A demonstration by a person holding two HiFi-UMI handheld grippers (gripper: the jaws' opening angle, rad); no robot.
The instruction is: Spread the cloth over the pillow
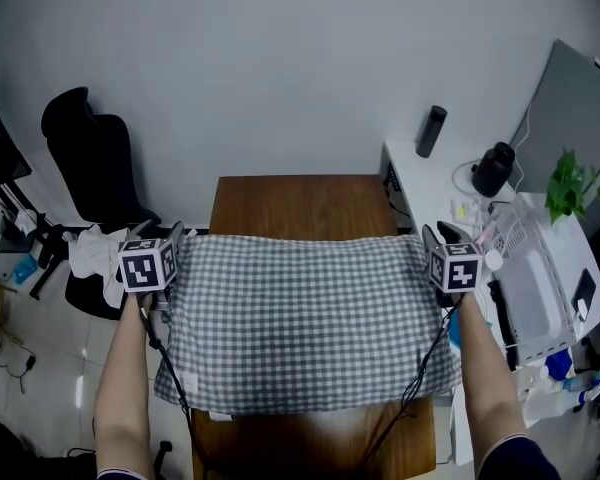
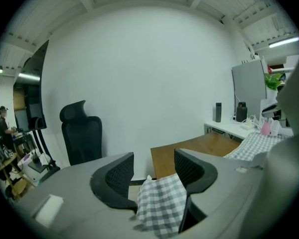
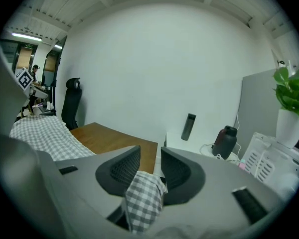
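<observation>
Though already lying flat over the pillow, in the middle of the table (image 1: pixel 300 200), not yet safe to call the cloth (image 1: pixel 300 318) settled. No direct sight of the pillow itself, only a raised shape under the checks.

Left gripper (image 1: pixel 173 236): jaws wide apart, pressing on nothing, with the far-left corner of the cloth loose between them. Right gripper (image 1: pixel 437 236): jaws also apart, with the far-right corner draped between them and perhaps leaning on one pad.

Main risk: catching a corner on a ribbed pad while drawing back, and so dragging that edge along, folding it over or uncovering the far side of the pillow. More likely on the right, with less room between the jaws there.

Second risk: lifting one gripper sooner than the other, and so pulling the cloth askew.

Third risk: hooking a side edge with the cables (image 1: pixel 170 368) running across it below each gripper. Both side edges reach past the table, so probably easy to slide with a small tug.

Safer, by this judgement, to raise both together, straight up, without closing.
</observation>
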